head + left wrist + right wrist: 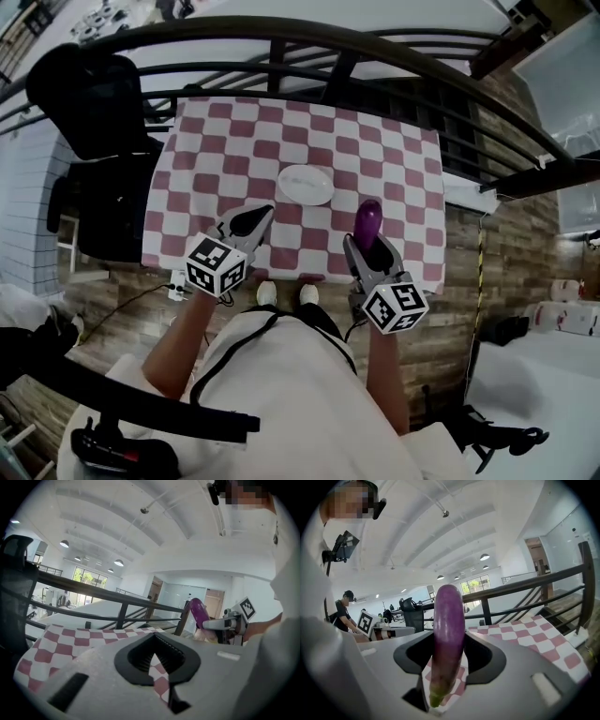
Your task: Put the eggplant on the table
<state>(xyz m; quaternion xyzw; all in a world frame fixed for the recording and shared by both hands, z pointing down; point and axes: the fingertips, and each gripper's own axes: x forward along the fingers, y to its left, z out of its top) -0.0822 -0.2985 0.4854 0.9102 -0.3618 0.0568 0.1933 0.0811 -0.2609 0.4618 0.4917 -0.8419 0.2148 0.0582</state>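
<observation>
A purple eggplant stands upright in my right gripper, which is shut on its lower part over the near right edge of the table. In the right gripper view the eggplant fills the gap between the jaws, green stem end down. The table carries a pink-and-white checked cloth. My left gripper hovers over the table's near edge to the left, jaws together with nothing in them. From the left gripper view the eggplant shows at the right, above the cloth.
A white oval plate lies mid-table, just beyond both grippers. A dark metal railing runs behind the table. A black office chair stands at the left. A white power strip lies on the wooden floor.
</observation>
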